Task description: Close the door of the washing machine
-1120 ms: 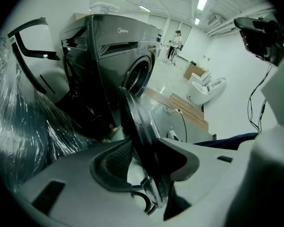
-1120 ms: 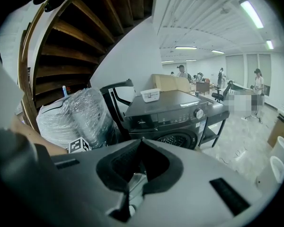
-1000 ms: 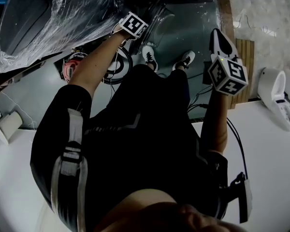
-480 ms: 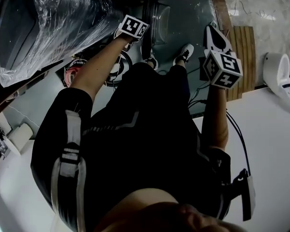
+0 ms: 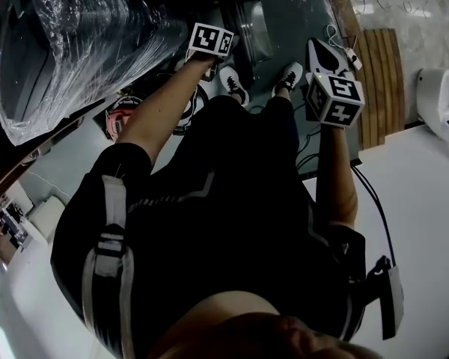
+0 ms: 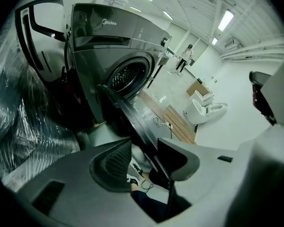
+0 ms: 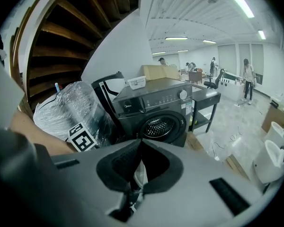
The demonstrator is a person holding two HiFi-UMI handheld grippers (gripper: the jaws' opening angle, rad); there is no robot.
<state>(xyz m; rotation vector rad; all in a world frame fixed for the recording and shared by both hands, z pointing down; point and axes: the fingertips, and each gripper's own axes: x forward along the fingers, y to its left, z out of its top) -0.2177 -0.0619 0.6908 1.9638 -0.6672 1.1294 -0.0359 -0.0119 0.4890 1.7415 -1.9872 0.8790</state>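
Note:
The dark grey washing machine stands with its drum opening uncovered. Its door hangs open and shows edge-on as a black rim running down between my left gripper's jaws. My left gripper is open; the rim lies against the right finger, and the left pad stands off it. In the head view the door is just right of the left marker cube. My right gripper is shut on nothing and hangs in the air right of the door, facing the machine.
A bulky plastic-wrapped load sits left of the machine. The person's shoes stand on the floor in front of it. Wooden slats and a white toilet lie to the right, with cables on the floor. People stand far off in the hall.
In the head view the right gripper has moved up and left toward the machine. The left gripper has shifted along the door's edge, and the door's glass now looks narrower.

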